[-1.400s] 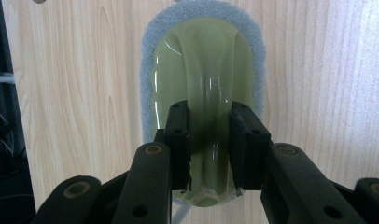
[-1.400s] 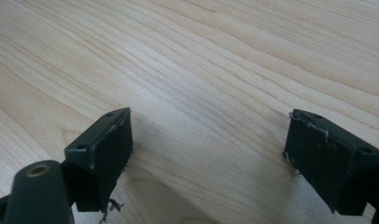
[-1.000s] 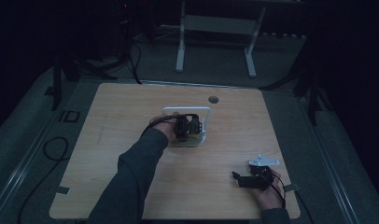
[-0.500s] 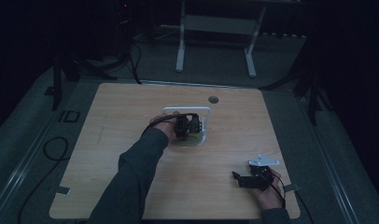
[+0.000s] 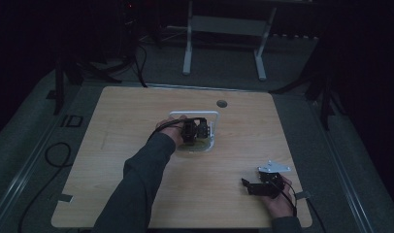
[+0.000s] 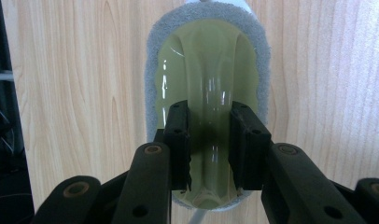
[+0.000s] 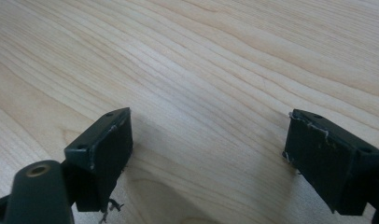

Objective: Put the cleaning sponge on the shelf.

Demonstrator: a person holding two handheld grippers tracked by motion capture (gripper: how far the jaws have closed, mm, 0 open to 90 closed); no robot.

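Gripping the raised green handle of a scrubbing brush [image 6: 208, 60], the left gripper [image 6: 210, 140] stands over the middle of the table [image 5: 137, 116]. In the left gripper view its two black jaws sit on both sides of the glossy, see-through green ridge, and the pads seem to press on it, so the gripper is closed narrowly on this handle. The grey felt-like pad of the brush forms an oval border around the green part and lies flat on the wood. This flat position makes sense: the scrubbing face is down, and the ridge on top is the one part narrow enough to fit between the jaws.

In the high view the left gripper [image 5: 194, 130] is reached forward with the sleeve [image 5: 137, 184] stretched across the table. Under and around it is a white frame or tray [image 5: 195, 114]; its exact shape and how the brush sits against it cannot be told in the dark picture. It is probably the place where the brush belongs or is used.

The right gripper [image 5: 264, 186] rests near the front right corner of the table, well apart from the brush. Its jaws stand wide open with nothing between them, and in the right gripper view there is bare wood [image 7: 201, 70] under them. It seems to be parked there so that it does not get in the way while the left one works alone.
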